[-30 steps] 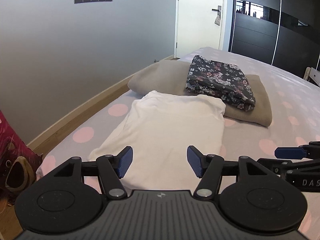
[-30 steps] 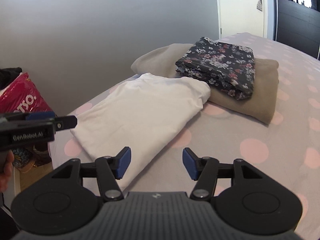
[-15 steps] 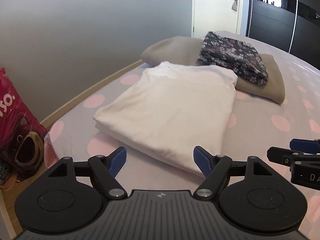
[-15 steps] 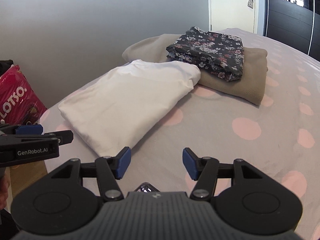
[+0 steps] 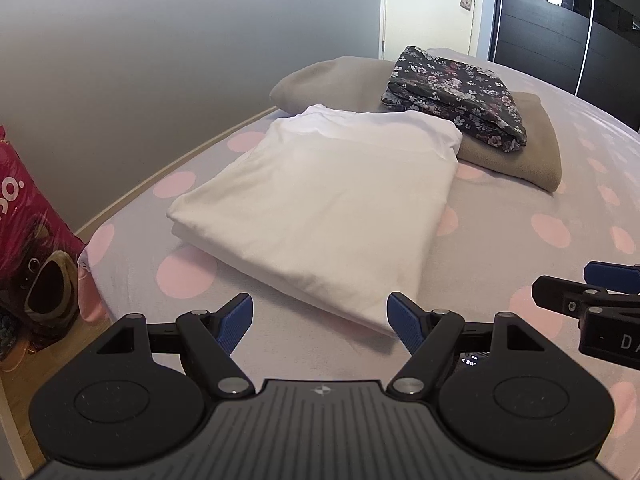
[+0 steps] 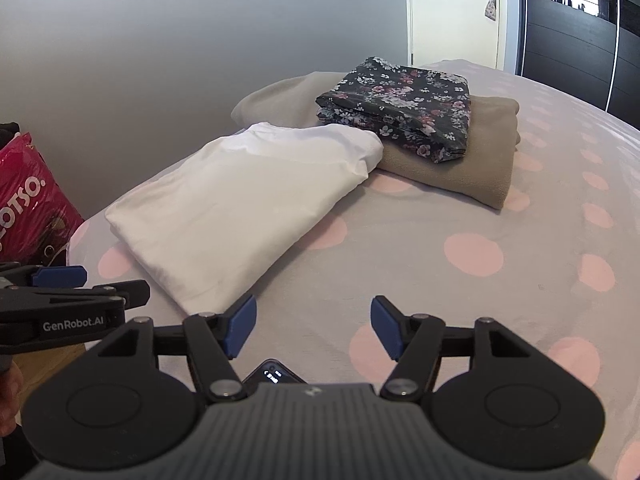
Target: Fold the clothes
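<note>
We hold the left tool (image 5: 320, 322) spread wide and empty at the near edge of the folded white shirt (image 5: 320, 208) on the bed (image 6: 480, 220); the right tool (image 6: 313, 326), opening and empty, flanks it, likely for a two-corner pickup.

Soft, even daylight, brightest at the far doorway (image 5: 428, 4); sharp focus, fisheye bending and dark corners.

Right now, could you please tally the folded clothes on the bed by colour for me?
White: 1, the white shirt nearest the edge
Beige: 1, the beige blanket behind it
Dark floral: 1, the floral garment on top of the beige one
Total: 3
</note>
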`<move>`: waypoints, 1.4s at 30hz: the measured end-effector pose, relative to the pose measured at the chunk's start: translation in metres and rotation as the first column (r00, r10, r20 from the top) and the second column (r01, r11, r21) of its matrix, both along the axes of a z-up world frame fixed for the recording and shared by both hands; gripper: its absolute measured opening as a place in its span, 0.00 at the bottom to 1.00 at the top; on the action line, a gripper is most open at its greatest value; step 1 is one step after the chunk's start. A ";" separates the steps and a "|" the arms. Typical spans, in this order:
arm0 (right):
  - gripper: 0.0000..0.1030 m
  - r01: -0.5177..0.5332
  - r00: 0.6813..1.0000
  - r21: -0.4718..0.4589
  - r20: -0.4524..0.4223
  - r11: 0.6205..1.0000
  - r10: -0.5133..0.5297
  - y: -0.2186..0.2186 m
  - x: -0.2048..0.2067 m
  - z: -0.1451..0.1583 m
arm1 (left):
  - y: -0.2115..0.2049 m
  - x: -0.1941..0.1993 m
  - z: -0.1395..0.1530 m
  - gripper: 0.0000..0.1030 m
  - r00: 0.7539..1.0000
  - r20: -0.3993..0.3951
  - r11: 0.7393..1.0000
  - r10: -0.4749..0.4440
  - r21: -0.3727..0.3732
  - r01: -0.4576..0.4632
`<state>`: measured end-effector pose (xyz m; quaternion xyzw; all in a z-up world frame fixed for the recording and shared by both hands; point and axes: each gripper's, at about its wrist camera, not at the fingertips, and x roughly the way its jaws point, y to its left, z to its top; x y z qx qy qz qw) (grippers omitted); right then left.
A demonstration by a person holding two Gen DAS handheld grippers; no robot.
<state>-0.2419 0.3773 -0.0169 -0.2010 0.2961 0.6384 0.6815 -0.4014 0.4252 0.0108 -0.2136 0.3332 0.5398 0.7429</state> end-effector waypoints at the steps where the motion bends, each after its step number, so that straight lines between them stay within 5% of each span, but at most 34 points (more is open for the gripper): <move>1: 0.65 -0.001 1.000 0.001 -0.002 1.000 0.001 -0.001 0.000 0.000 | 0.000 0.001 -0.001 0.71 1.000 -0.006 1.000 0.000 0.001 0.000; 17: 0.65 -0.069 0.997 -0.015 0.039 0.998 0.070 -0.001 -0.015 -0.003 | -0.001 0.007 -0.012 0.71 1.000 -0.030 0.998 0.002 -0.066 -0.004; 42: 0.65 -0.071 0.996 -0.044 0.046 0.997 0.073 0.002 -0.016 -0.010 | -0.004 0.010 -0.011 0.71 0.999 -0.032 0.998 -0.017 -0.066 0.015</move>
